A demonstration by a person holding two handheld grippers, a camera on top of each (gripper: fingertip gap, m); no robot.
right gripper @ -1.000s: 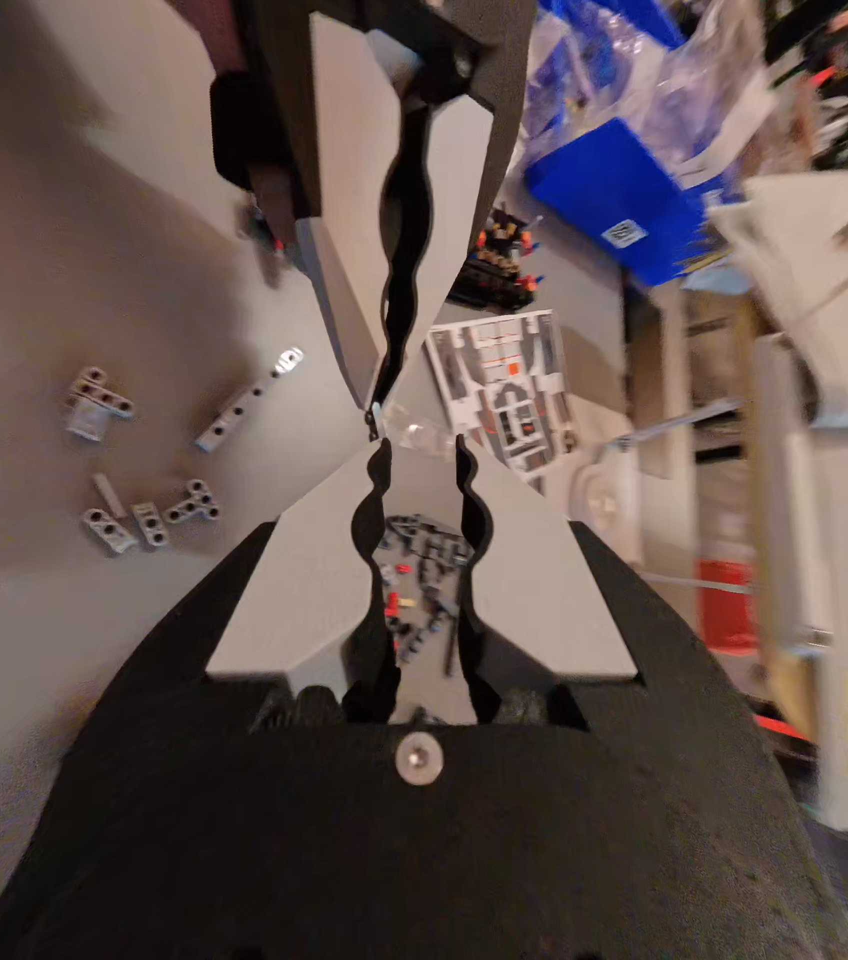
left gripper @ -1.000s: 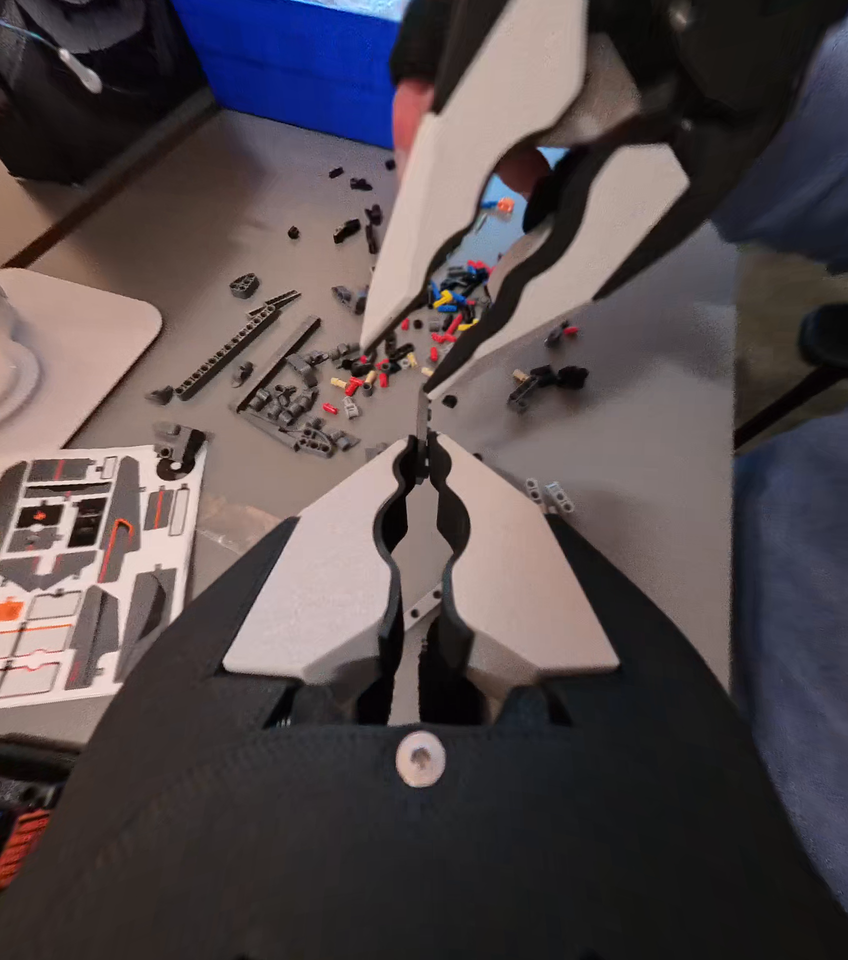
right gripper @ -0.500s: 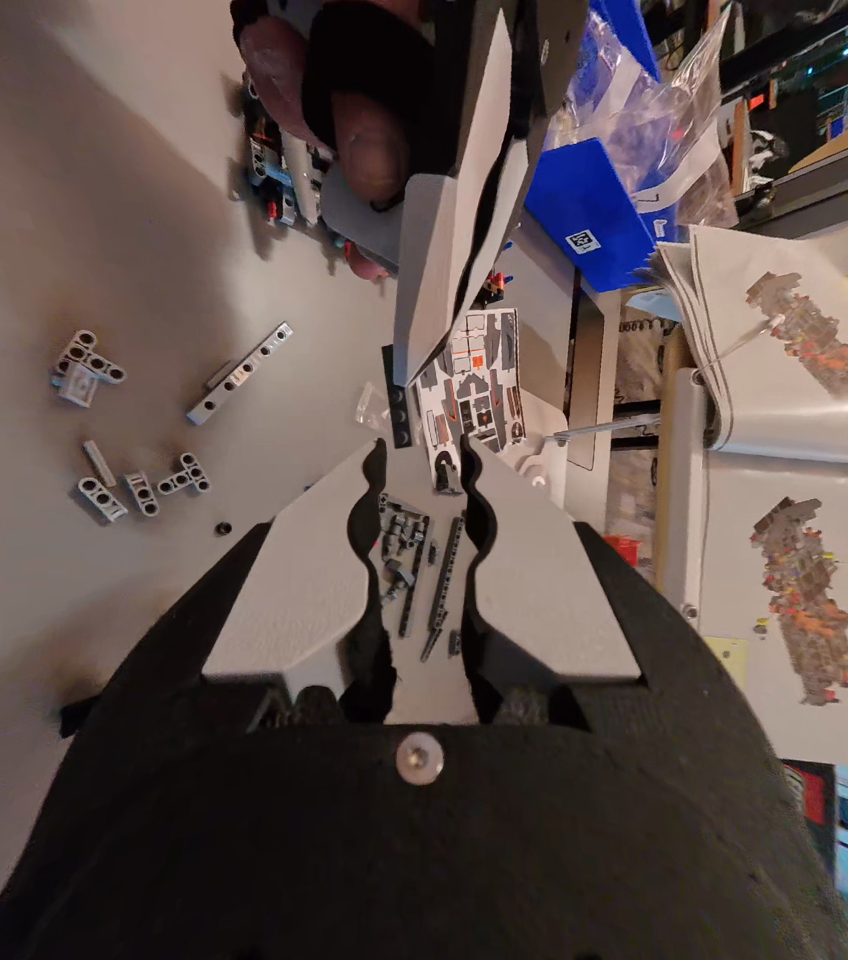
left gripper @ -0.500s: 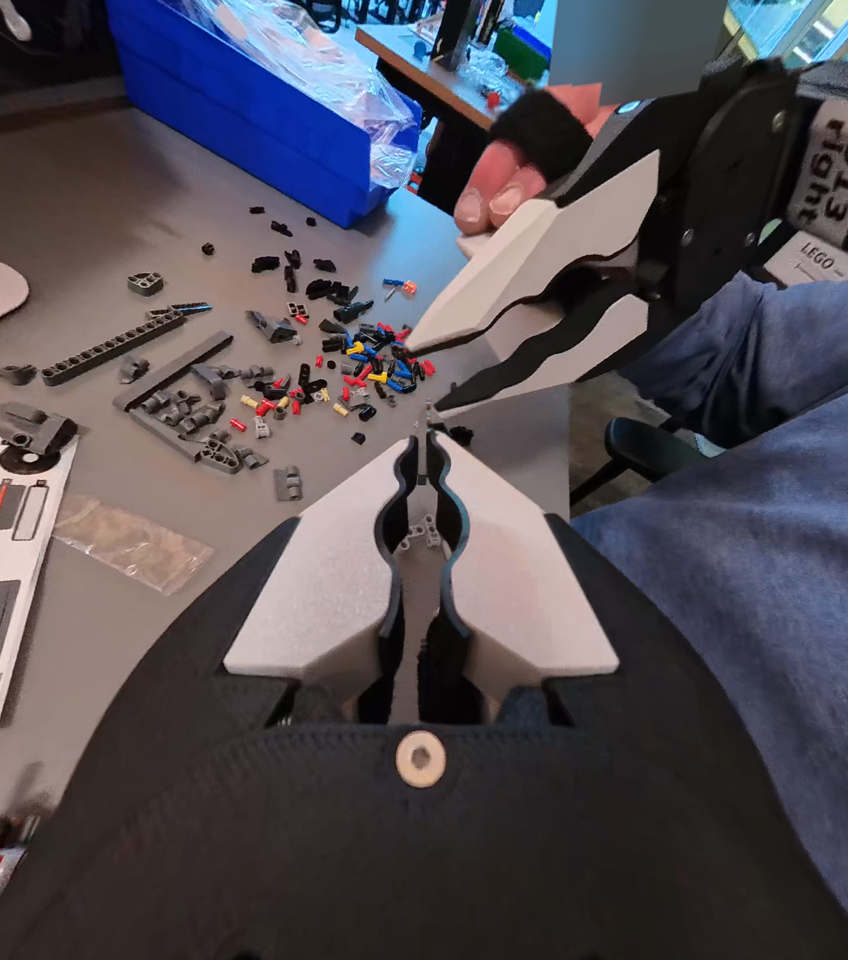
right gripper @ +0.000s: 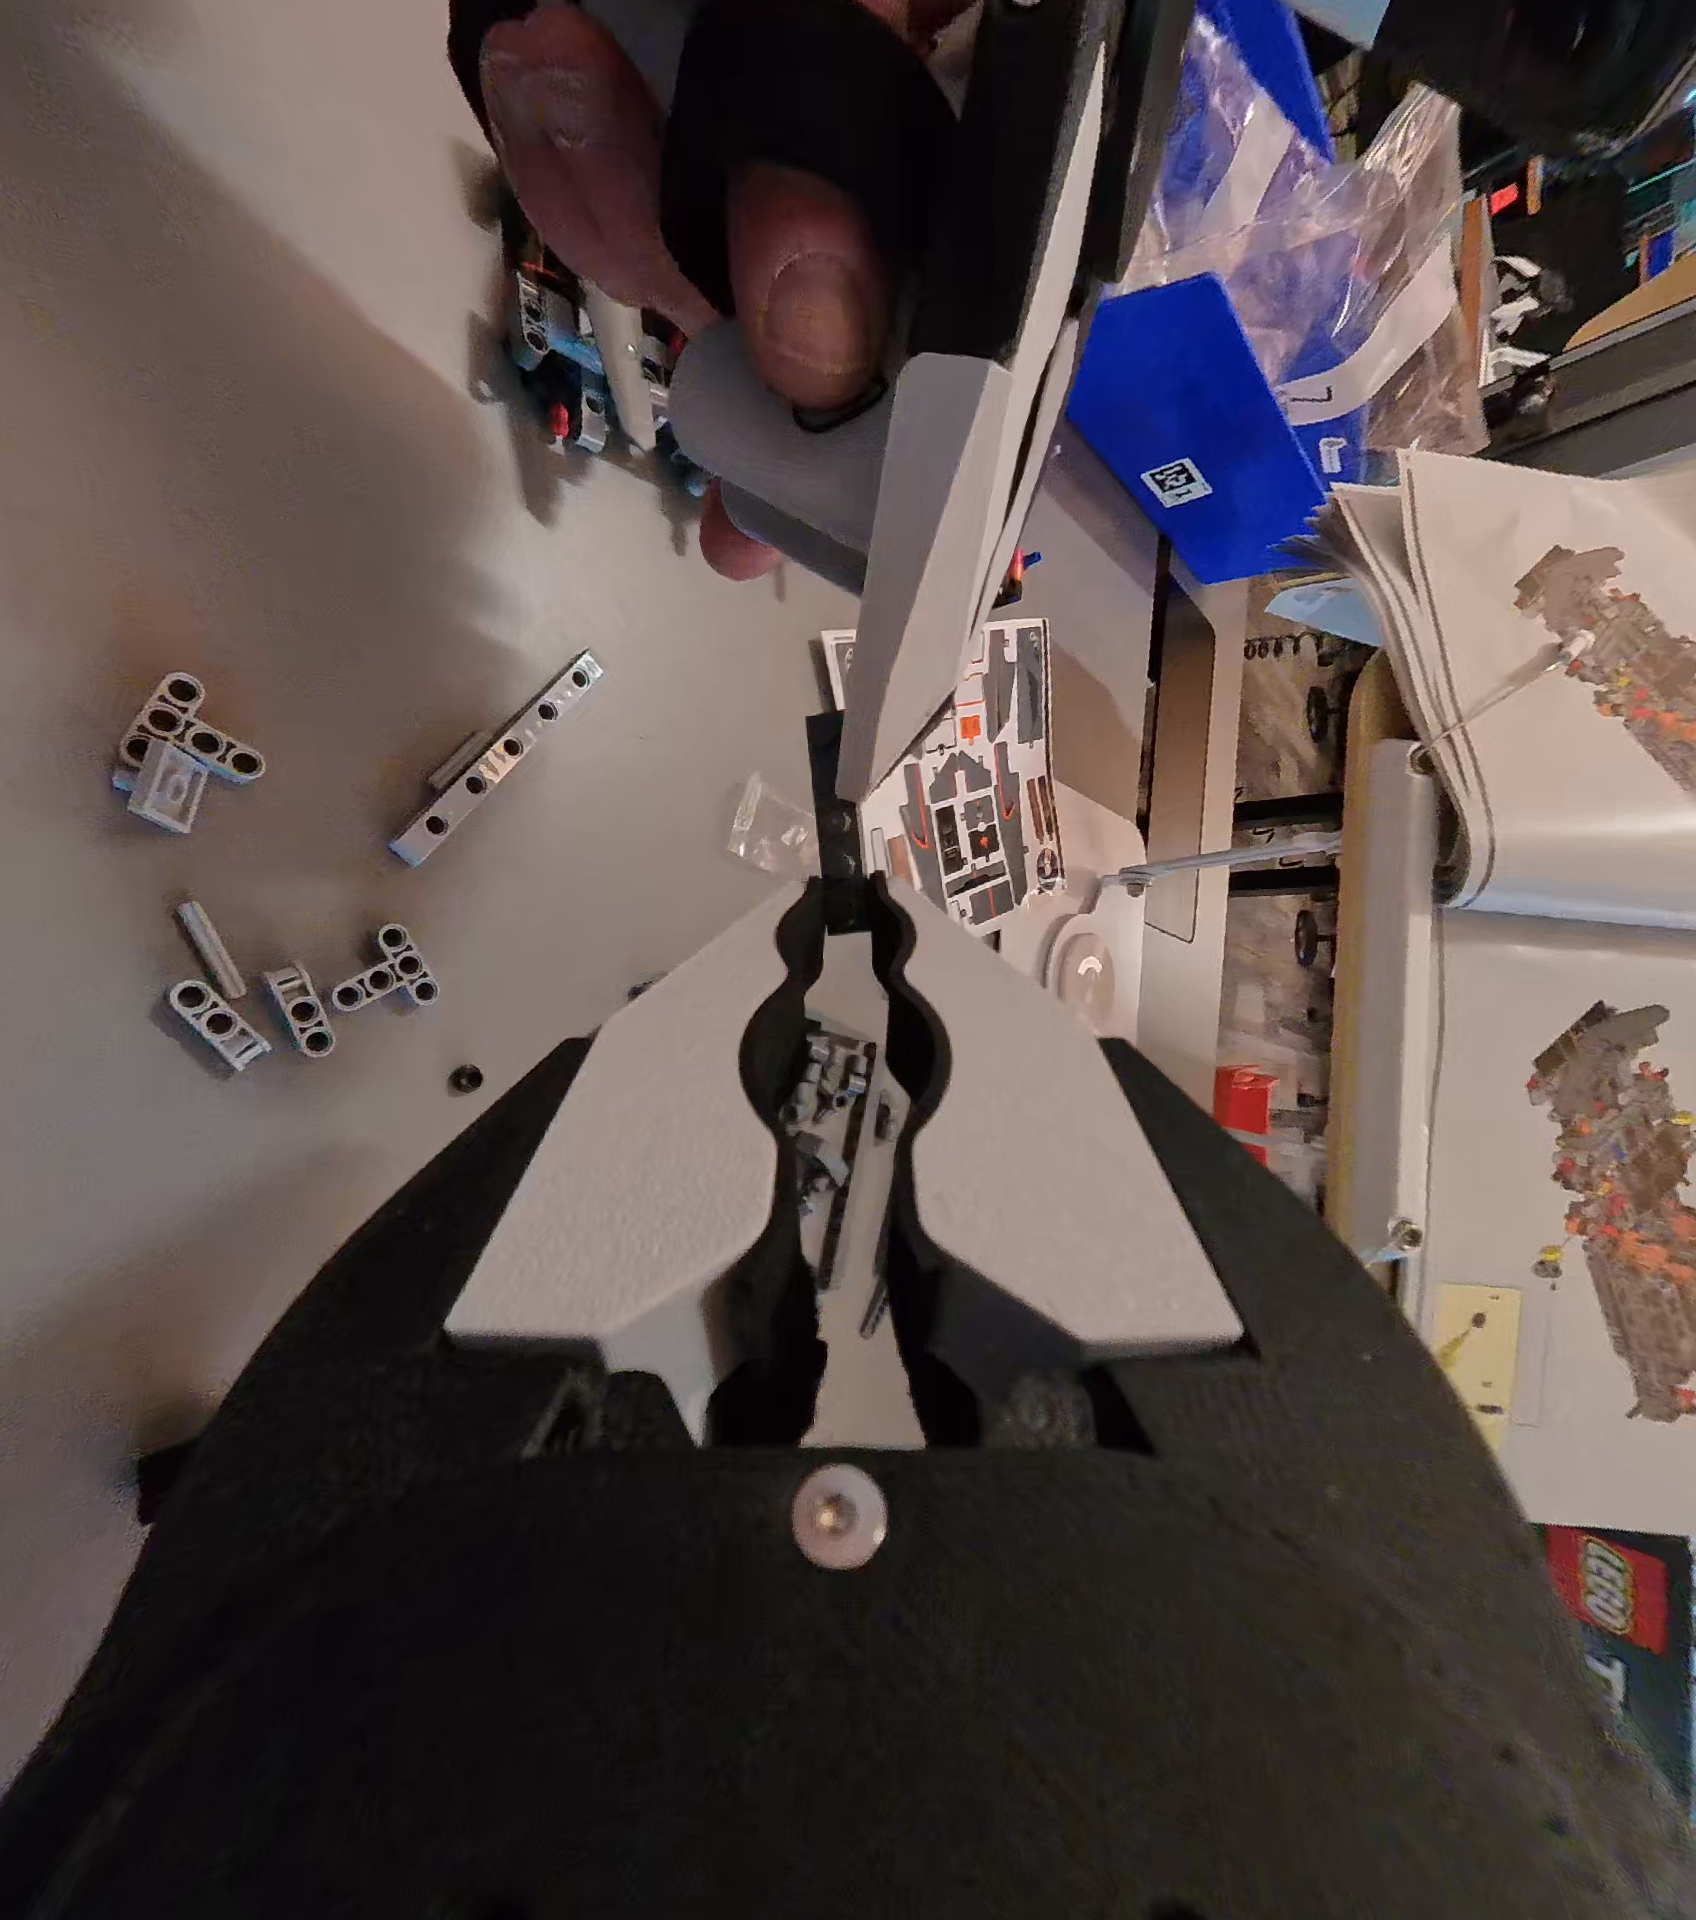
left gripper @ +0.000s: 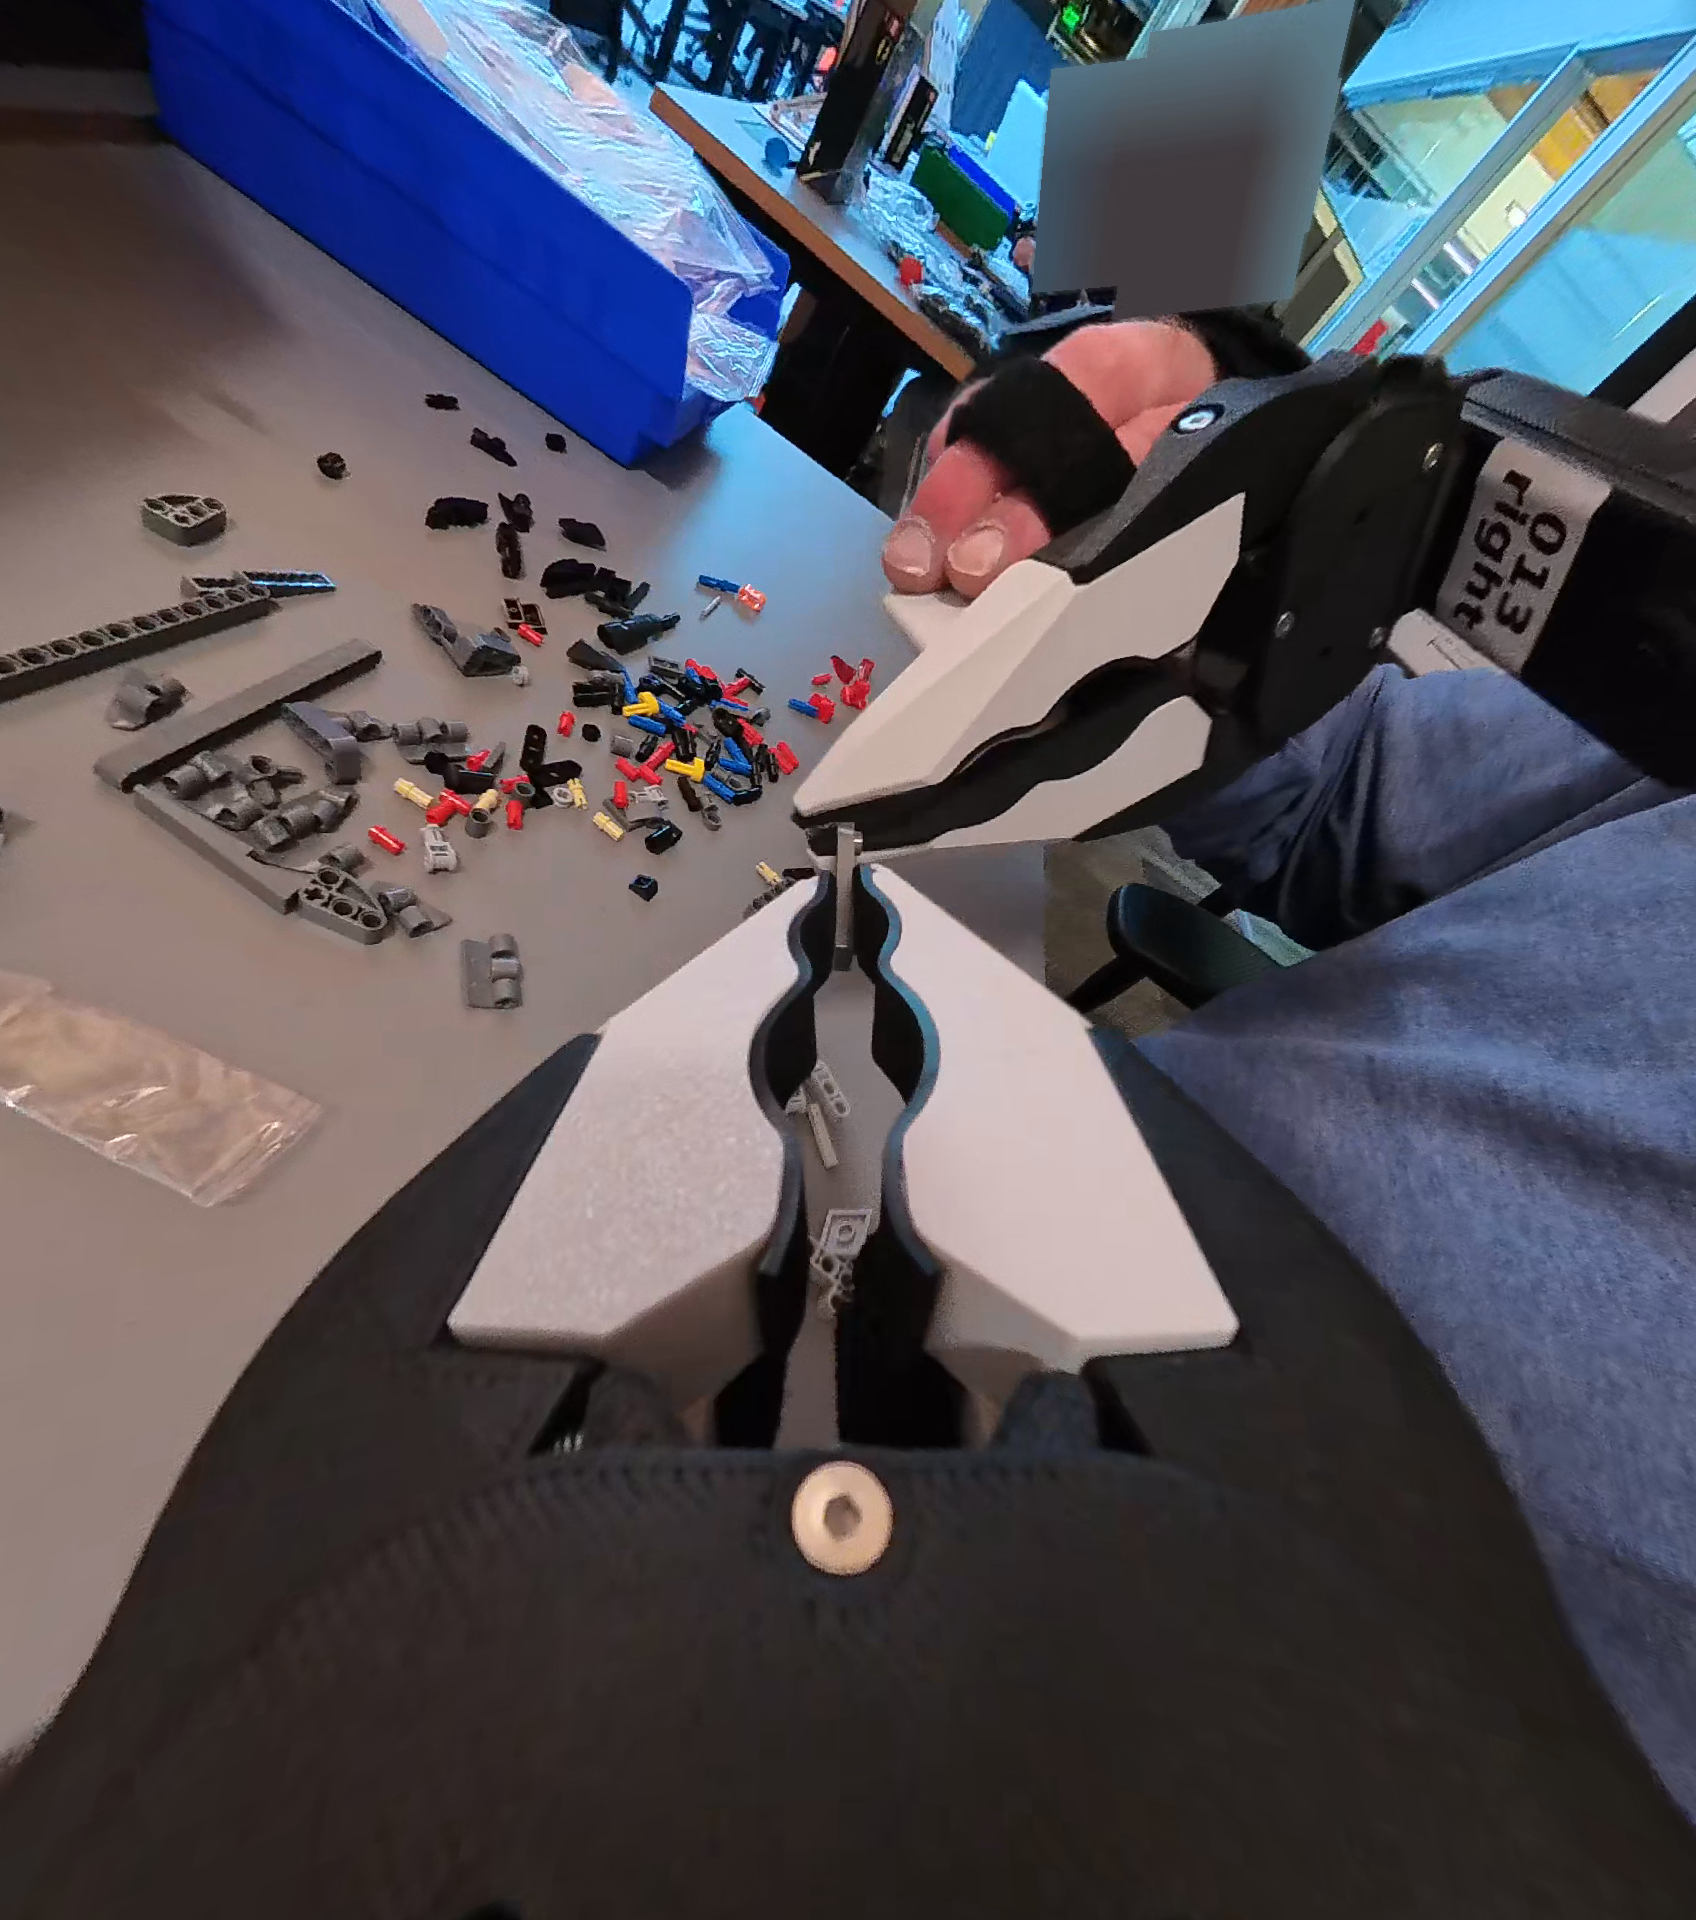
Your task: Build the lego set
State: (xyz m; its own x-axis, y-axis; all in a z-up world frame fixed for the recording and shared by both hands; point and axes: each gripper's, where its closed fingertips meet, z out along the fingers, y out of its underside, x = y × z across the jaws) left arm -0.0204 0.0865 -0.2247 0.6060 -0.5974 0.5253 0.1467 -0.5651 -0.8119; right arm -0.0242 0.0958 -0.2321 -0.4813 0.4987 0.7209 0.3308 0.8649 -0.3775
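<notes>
A thin dark plate [left gripper: 844,914] is held on edge above the grey table [left gripper: 200,312], near its front corner. My left gripper [left gripper: 842,883] is shut on its lower end. My right gripper [left gripper: 813,821] comes in from the right and pinches its upper end. In the right wrist view my right gripper [right gripper: 844,891] is shut on the near end of the plate [right gripper: 839,831], and the left gripper [right gripper: 849,774] reaches down from the top and holds the far end. A hand grips each tool.
Small red, blue, yellow and black pins [left gripper: 657,727] and dark grey beams [left gripper: 96,649] are scattered on the table. A blue bin [left gripper: 470,208] stands behind them. Also here: light grey connectors [right gripper: 304,997], a sticker sheet [right gripper: 979,790], an open instruction booklet [right gripper: 1602,727], an empty clear bag [left gripper: 117,1081].
My right gripper was open beside the plate and has closed on it. Both grippers have turned and drifted toward the table's front corner. The left has kept its hold.
</notes>
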